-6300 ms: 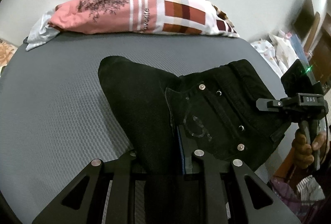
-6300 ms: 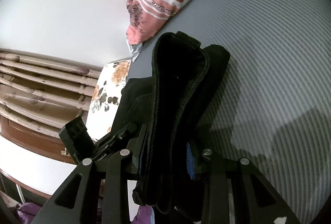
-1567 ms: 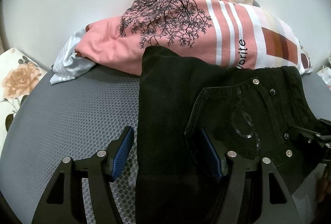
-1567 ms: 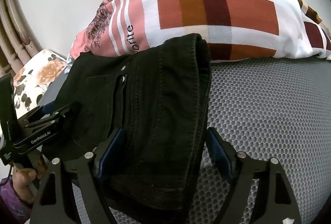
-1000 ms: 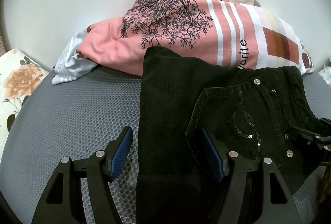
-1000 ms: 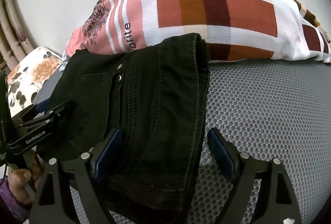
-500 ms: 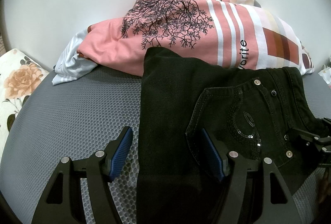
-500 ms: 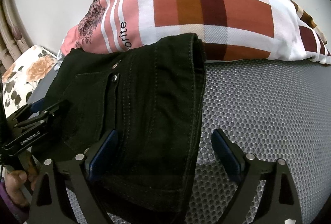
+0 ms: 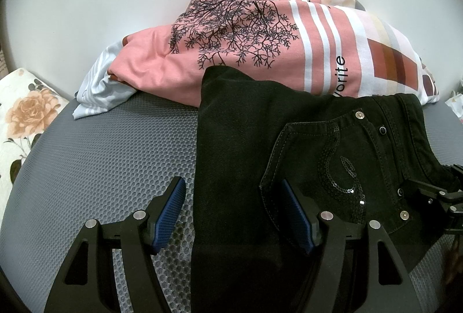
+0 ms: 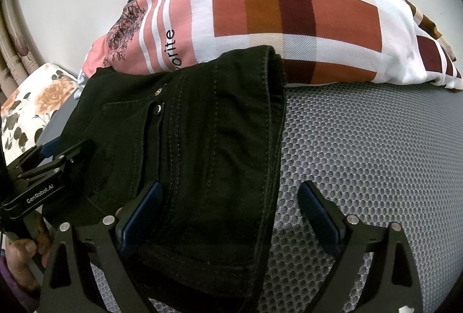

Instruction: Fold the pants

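Note:
The black pants lie folded in a compact stack on the grey mesh surface, their far edge against a pillow. A back pocket with a sequin pattern faces up. My left gripper is open, its blue pads on either side of the stack's near left part. My right gripper is open wide around the stack's near right edge. The left gripper also shows at the left of the right wrist view, and the right gripper at the right edge of the left wrist view.
A pink and plaid pillow lies along the white wall behind the pants. A floral cushion sits at the far left. A pale striped cloth pokes out under the pillow's left end. Grey mesh extends right of the pants.
Earlier both grippers were shut on the folded pants and carried them. The pants now rest by the pillow with both grippers open. In the last second the right gripper opened wider.

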Motion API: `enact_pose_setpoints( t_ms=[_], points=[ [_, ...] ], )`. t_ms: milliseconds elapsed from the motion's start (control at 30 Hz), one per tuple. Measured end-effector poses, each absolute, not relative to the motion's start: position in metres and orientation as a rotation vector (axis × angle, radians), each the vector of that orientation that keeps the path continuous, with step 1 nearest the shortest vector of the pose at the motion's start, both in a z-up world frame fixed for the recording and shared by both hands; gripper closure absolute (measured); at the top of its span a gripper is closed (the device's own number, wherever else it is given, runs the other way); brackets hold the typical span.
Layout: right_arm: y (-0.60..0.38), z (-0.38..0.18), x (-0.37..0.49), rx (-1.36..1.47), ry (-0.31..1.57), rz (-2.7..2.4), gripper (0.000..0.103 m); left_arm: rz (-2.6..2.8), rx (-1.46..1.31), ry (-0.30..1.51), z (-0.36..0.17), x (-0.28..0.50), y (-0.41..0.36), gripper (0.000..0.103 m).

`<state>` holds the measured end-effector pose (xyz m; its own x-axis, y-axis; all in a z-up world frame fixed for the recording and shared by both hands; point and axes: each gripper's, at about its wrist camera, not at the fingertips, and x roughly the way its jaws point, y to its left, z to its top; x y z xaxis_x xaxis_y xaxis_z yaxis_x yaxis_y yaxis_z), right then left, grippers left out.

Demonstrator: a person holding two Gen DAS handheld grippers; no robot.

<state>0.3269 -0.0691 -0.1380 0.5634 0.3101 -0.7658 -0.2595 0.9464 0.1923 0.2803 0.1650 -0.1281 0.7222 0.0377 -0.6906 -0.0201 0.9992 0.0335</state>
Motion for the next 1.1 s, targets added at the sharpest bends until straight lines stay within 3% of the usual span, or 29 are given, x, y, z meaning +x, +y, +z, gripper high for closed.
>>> enact_pose_setpoints(
  t_ms=[633, 1100],
  points=[
    [-0.0692, -0.1386, 0.3284, 0.058, 0.913, 0.336, 0.009, 0.031, 0.024, 0.763, -0.1281, 0.2804, 0.1661, 0.034],
    [-0.0734, -0.1403, 0.3309, 0.057, 0.921, 0.319, 0.003, 0.042, 0.034, 0.762, -0.1279, 0.2801, 0.1664, 0.029]
  ],
)
